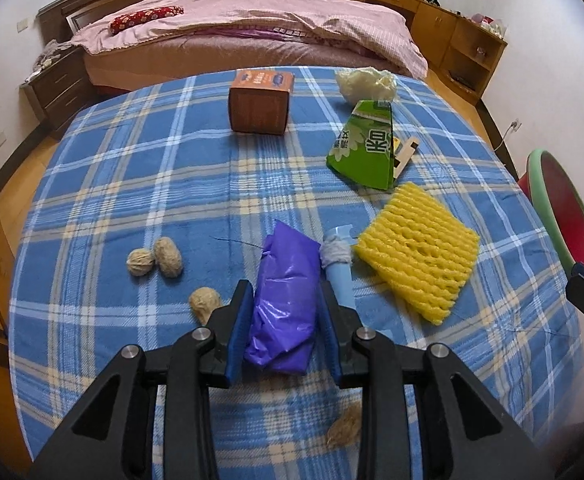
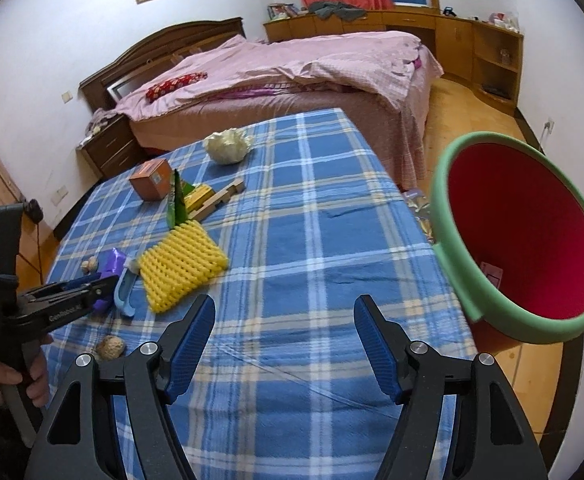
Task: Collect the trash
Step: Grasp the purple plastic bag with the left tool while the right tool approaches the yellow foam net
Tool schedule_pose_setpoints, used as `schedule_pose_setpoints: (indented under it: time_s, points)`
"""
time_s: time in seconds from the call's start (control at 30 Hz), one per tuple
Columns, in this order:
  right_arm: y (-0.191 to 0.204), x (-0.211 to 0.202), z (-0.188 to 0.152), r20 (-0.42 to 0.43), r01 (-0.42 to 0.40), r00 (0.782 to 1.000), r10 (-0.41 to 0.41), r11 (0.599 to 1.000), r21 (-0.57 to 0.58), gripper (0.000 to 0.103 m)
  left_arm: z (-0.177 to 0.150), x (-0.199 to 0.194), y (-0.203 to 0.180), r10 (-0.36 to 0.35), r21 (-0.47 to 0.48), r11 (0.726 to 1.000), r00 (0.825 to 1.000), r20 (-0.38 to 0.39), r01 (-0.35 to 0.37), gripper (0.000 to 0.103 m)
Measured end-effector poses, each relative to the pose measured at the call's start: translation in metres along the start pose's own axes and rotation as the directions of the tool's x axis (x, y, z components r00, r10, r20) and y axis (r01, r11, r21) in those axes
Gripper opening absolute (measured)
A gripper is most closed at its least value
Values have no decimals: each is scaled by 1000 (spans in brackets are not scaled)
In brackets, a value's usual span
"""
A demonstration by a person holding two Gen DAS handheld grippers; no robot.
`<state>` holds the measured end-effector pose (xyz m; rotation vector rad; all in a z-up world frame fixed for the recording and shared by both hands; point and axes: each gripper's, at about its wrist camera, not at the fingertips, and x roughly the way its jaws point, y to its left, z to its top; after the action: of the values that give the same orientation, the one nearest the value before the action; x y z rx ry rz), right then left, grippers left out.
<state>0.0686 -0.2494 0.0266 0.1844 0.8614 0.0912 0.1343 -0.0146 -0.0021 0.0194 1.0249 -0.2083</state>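
My left gripper (image 1: pixel 284 300) has its jaws on both sides of a crumpled purple plastic bag (image 1: pixel 286 296) lying on the blue plaid table (image 1: pixel 152 184), pads touching the bag. Beside it lie a light blue tube (image 1: pixel 338 268), a yellow foam net (image 1: pixel 416 248), a green carton (image 1: pixel 366 144), a brown box (image 1: pixel 260 100), a white crumpled bag (image 1: pixel 366 82) and several walnuts (image 1: pixel 156 258). My right gripper (image 2: pixel 284 332) is open and empty above the table's near right part. The red bin with a green rim (image 2: pixel 528 236) stands right of the table.
A bed (image 2: pixel 292 76) with pink bedding lies behind the table, with wooden cabinets (image 2: pixel 472 40) along the far wall. A wooden piece (image 2: pixel 222 198) lies by the carton. One walnut (image 2: pixel 110 348) sits near the table's front.
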Motion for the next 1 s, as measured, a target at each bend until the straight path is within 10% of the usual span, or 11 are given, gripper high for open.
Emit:
schedule_pose_setpoints:
  time_s: [0.83,1.0]
  points:
    - [82,89,15,-123,-36,992,14,982,-183,73,0,-29,42,-49,-191,979,989,142,76,29]
    - [88,86,12,-121,-70,992,47,978,-195,44,-2,-34,45,-48,-207,975,987,155,80,29]
